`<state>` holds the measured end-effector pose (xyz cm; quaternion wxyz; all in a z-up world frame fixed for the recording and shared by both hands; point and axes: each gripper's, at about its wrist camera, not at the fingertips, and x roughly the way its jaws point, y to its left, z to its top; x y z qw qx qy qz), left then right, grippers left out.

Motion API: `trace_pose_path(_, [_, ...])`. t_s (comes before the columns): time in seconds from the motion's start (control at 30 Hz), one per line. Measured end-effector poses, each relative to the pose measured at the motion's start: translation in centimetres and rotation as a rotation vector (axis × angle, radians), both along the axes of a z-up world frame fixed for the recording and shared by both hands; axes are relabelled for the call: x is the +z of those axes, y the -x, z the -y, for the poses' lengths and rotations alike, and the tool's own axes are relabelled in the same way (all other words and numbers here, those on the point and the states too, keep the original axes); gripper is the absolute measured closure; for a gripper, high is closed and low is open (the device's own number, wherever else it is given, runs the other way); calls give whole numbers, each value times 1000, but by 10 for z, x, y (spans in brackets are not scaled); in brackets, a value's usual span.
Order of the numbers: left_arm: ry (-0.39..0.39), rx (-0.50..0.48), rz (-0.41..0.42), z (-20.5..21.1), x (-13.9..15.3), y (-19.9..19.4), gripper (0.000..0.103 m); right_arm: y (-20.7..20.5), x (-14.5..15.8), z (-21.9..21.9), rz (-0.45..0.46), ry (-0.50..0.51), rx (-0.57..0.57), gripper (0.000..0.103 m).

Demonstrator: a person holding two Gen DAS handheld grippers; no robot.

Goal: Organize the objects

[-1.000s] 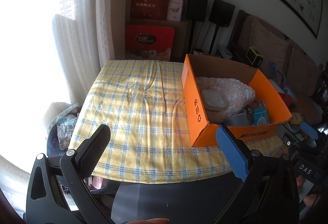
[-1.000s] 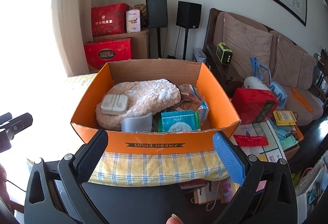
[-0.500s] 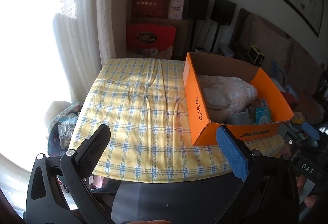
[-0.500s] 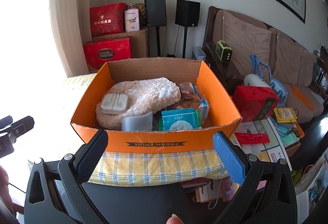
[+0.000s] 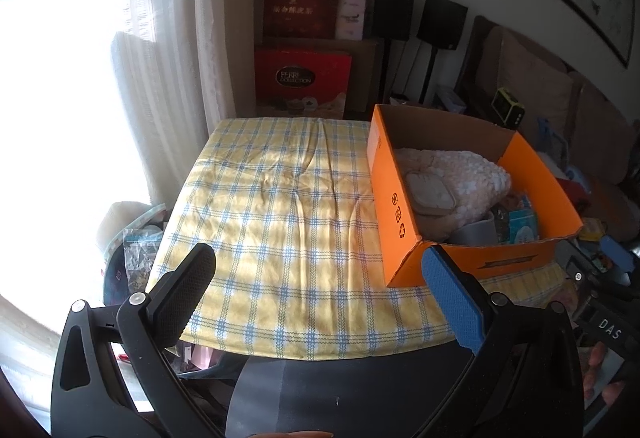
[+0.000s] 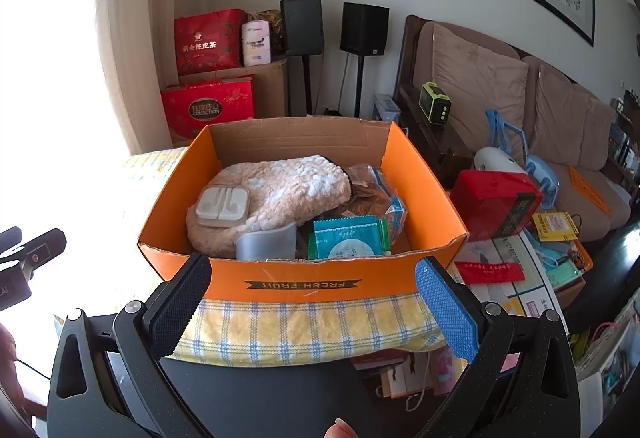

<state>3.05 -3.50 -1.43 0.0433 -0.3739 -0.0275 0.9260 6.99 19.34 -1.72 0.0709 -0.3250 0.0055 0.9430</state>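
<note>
An orange cardboard box (image 6: 304, 284) (image 5: 394, 205) stands on the right part of a table with a yellow checked cloth (image 5: 280, 205). In it lie a fluffy pink plush item (image 6: 280, 189), a white earphone case (image 6: 223, 205) on top of it, a grey cup (image 6: 266, 244), a teal packet (image 6: 348, 238) and a clear snack bag (image 6: 372, 185). My left gripper (image 5: 318, 282) is open and empty, held back over the table's near edge. My right gripper (image 6: 314, 288) is open and empty, just in front of the box's near wall.
Red gift boxes (image 5: 302, 77) and two black speakers (image 6: 332, 25) stand behind the table. A sofa (image 6: 520, 105) and a cluttered low table with a red tin (image 6: 496, 201) are to the right. A bright curtained window (image 5: 80, 97) is on the left.
Both grippers have eased slightly closer to the table and box; the views shift only a little. Both stay open and empty.
</note>
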Motion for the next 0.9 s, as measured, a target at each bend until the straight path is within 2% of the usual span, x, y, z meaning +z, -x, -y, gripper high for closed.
trace_pose_path(0.33, [50,21,-18,-1,1,-2,0,0,1,4,-4,-14,-2,0])
trace_pose_path(0.9, [53,16,-14,-2,-1,-1,0,1,1,4,-5,-11,-1,0])
